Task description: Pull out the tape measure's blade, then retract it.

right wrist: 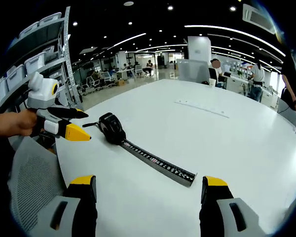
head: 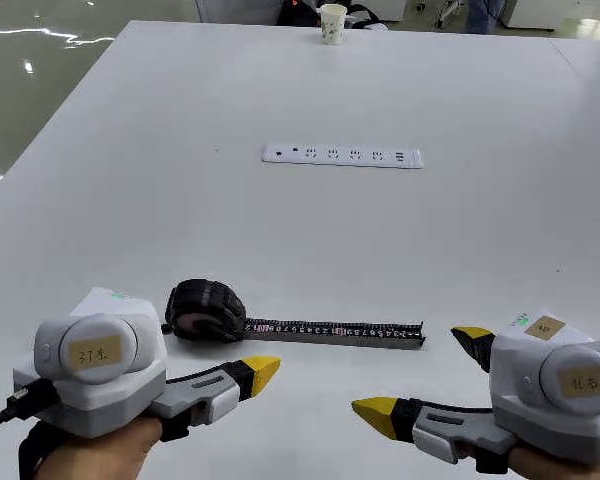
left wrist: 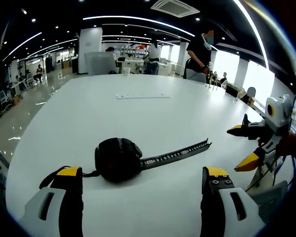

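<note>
Since the tape measure's blade [head: 335,331] already lies drawn out flat on the white table [head: 280,220], running from its black case [head: 206,310] toward your right, you seem to stand between the two steps, with retraction not yet done. Your left gripper [right wrist: 88,126], near the case, and your right gripper [head: 422,372], near the blade's free end, both gape wide and hold or touch nothing; next, I judge, you must steady the case and let the blade run back in
</note>
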